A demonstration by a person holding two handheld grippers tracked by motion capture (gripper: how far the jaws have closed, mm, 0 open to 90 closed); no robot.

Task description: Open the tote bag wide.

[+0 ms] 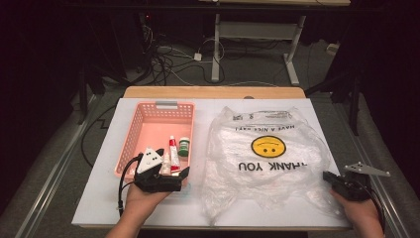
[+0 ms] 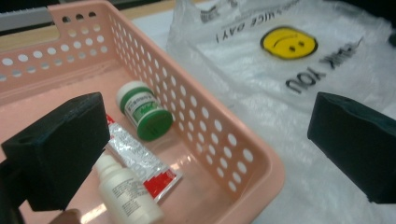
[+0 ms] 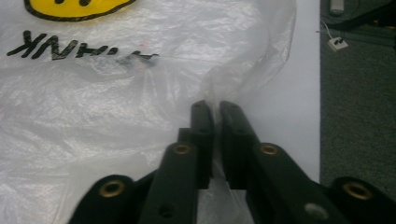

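Observation:
A pink perforated basket [image 1: 130, 135] [image 2: 224, 140] on the white table holds a green-capped jar [image 1: 183, 147] [image 2: 144, 111], a red-and-white tube [image 1: 174, 153] [image 2: 140, 158] and a small white bottle [image 1: 165, 162] [image 2: 126, 196]. My left gripper [image 1: 171, 174] [image 2: 205, 154] hovers open over the basket's near right corner, one jaw inside above the white bottle, the other outside over the bag. A clear plastic bag [image 1: 267, 158] [image 2: 299, 70] [image 3: 116, 93] with a yellow smiley and "THANK YOU" lies flat to the right. My right gripper [image 1: 331, 177] [image 3: 214, 108] is shut on the bag's near right edge.
The white mat [image 1: 109, 198] covers a wooden table whose far edge [image 1: 213, 92] shows. Beyond it stand a desk frame [image 1: 257, 44] and floor cables [image 1: 168, 62]. Grey carpet [image 3: 359, 93] lies past the table's right edge.

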